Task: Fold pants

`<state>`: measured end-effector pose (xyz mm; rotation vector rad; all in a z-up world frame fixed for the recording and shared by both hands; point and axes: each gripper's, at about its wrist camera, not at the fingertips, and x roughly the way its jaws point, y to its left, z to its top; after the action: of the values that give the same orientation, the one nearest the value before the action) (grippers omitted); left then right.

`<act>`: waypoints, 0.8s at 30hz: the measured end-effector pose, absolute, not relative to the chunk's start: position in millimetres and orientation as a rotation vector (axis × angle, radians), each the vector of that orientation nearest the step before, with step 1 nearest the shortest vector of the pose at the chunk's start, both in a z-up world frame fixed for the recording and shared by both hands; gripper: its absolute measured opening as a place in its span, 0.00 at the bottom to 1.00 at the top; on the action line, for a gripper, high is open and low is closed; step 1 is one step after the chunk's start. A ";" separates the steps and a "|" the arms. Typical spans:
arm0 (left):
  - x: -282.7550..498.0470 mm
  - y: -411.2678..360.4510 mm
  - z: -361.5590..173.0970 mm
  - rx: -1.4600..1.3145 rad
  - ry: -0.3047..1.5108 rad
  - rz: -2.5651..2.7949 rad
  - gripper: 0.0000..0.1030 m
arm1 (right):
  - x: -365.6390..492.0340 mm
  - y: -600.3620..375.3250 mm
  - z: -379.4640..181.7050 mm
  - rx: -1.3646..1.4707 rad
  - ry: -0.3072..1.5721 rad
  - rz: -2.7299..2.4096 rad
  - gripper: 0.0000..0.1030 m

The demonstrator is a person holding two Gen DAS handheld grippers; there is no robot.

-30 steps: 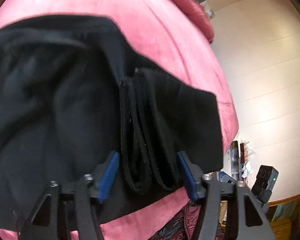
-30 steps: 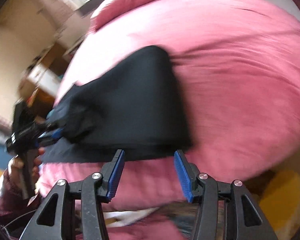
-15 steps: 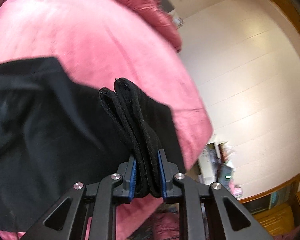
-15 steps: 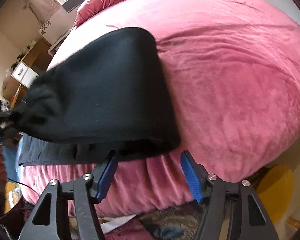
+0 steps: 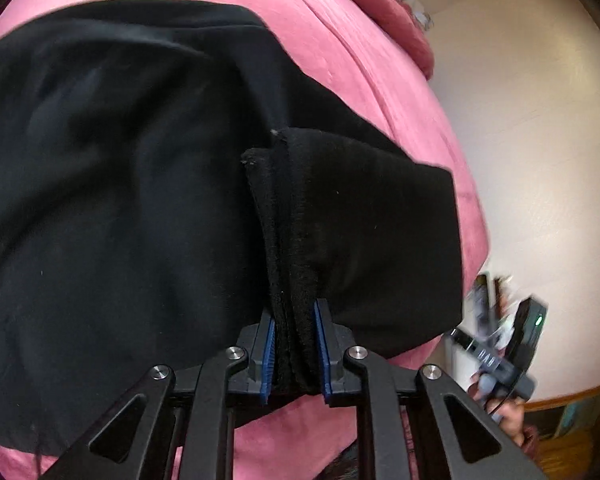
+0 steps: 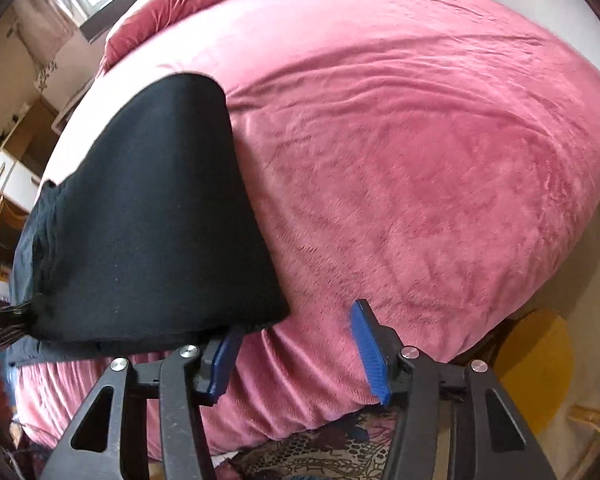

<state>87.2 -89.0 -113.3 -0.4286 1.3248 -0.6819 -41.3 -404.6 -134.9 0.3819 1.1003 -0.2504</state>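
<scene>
Black pants (image 5: 120, 200) lie folded on a pink velvet bedspread (image 5: 340, 40). My left gripper (image 5: 294, 354) is shut on a bunched, layered edge of the pants (image 5: 288, 240), and the blue pads press it from both sides. In the right wrist view the pants (image 6: 148, 220) stretch away to the left. My right gripper (image 6: 296, 344) hovers at their near corner by the bed's front edge, and its jaws are closing. Only bedspread (image 6: 420, 160) shows between them. The pants' corner overlaps the tip of the left finger (image 6: 224, 356).
A yellow round stool (image 6: 532, 364) and a patterned rug (image 6: 320, 456) lie below the bed's front edge. A white drawer unit (image 6: 8, 176) stands at the far left. A person's hand (image 5: 508, 412) shows beside the bed, before a pale wall (image 5: 520, 120).
My left gripper went from open around the bunched edge to shut on it, lifted it, then lowered it. My right gripper sank toward the pants' near corner.
</scene>
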 end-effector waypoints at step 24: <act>62.2 -71.1 -86.5 -0.256 1.178 -0.648 0.29 | 69.7 -225.9 -88.0 0.083 1.048 0.314 0.51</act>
<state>62.2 -71.1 -86.5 -0.2555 1.1781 -0.6484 69.7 -225.9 -88.0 0.0829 1.0483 0.3143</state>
